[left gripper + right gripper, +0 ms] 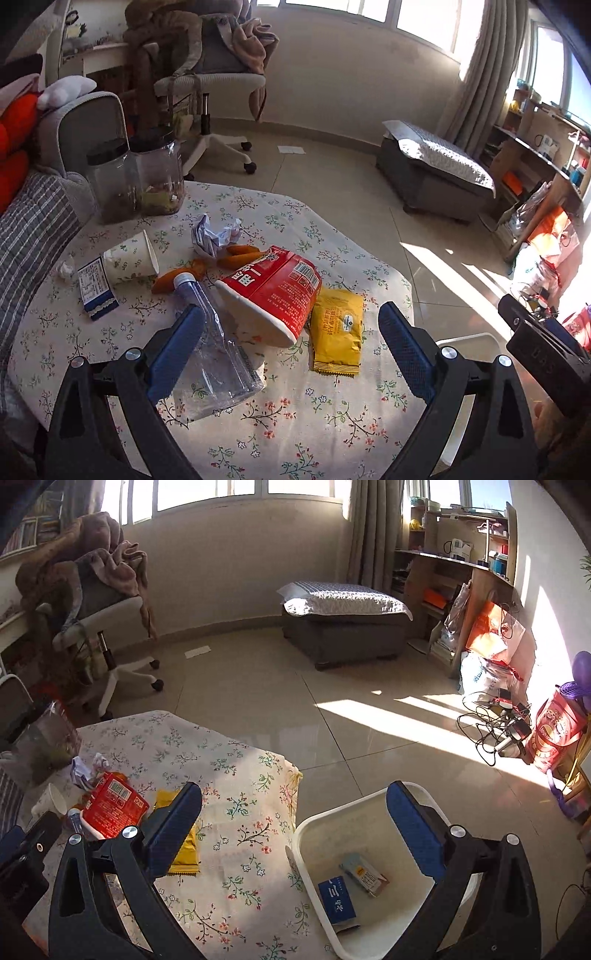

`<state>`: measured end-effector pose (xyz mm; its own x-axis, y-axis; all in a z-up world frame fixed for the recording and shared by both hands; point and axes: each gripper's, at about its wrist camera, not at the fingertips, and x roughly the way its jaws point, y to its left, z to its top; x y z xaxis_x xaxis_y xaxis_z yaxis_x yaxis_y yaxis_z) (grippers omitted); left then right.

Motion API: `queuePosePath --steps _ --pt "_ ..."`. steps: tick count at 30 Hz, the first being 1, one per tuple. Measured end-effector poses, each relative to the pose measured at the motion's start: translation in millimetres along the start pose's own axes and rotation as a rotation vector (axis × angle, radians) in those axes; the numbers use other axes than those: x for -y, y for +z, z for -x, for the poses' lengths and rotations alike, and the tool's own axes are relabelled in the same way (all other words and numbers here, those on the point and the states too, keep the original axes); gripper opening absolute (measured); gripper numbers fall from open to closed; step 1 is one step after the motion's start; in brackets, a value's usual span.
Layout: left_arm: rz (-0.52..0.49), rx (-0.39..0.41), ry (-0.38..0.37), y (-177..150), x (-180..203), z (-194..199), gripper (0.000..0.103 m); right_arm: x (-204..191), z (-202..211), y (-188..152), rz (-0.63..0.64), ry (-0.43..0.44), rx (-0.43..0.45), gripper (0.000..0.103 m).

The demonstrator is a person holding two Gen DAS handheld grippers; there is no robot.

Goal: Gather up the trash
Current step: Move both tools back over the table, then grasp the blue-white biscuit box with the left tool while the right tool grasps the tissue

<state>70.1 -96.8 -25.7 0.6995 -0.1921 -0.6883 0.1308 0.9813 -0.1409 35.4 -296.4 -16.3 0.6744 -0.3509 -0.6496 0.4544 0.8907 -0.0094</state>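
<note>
Trash lies on the floral-cloth table (280, 435): a red noodle cup (273, 291) on its side, a yellow packet (336, 326), a crushed clear bottle (214, 354), a paper cup (129, 258), a blue-white box (95, 291), crumpled paper (216, 234) and orange peels (240, 254). My left gripper (291, 325) is open above the noodle cup and bottle. My right gripper (295, 806) is open and empty over the edge of a white bin (306, 853), which holds a blue box (336, 901) and a small carton (364, 873).
Two clear jars (136, 177) stand at the table's far left. A sofa with a striped cover (29, 229) borders the left. An office chair (207, 85), a grey ottoman (343, 627), shelves (458, 576) and floor cables (495, 723) lie beyond.
</note>
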Motion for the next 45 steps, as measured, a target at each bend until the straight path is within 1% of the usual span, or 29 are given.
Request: queuePosePath --steps 8,14,19,22,26,32,35,38,43,45 --pt "0.062 -0.016 0.078 4.4 -46.1 -2.0 0.093 -39.1 0.2 -1.0 0.034 0.072 -0.002 0.096" --pt "0.124 -0.045 0.12 4.3 -82.7 -5.6 0.093 -83.1 -1.7 -8.8 0.084 0.121 -0.007 0.096" --pt "0.146 -0.072 0.183 1.4 -112.8 -11.6 0.093 -119.7 0.2 -17.1 0.142 0.175 -0.008 0.096" --pt "0.183 -0.092 0.21 0.4 -133.9 -16.5 0.093 -140.5 -0.7 -21.4 0.177 0.195 -0.002 0.096" --pt "0.231 -0.118 0.238 1.1 -160.4 -25.3 0.093 -162.2 -6.6 -27.0 0.189 0.235 -0.028 0.096" --pt "0.238 -0.172 0.308 4.7 -201.1 -58.5 0.093 -189.5 -13.6 -38.6 0.229 0.279 -0.068 0.096" --pt "0.274 -0.222 0.324 2.3 -224.9 -80.0 0.093 -196.4 -15.6 -43.1 0.257 0.286 -0.081 0.096" --pt "0.307 -0.271 0.338 -1.7 -244.7 -102.1 0.093 -198.8 -19.1 -44.7 0.273 0.289 -0.101 0.096" --pt "0.321 -0.314 0.36 -4.3 -266.6 -133.8 0.093 -195.2 -27.4 -47.3 0.275 0.292 -0.157 0.096" --pt "0.34 -0.336 0.355 -6.9 -274.2 -143.7 0.093 -194.4 -29.3 -47.3 0.279 0.29 -0.169 0.096"
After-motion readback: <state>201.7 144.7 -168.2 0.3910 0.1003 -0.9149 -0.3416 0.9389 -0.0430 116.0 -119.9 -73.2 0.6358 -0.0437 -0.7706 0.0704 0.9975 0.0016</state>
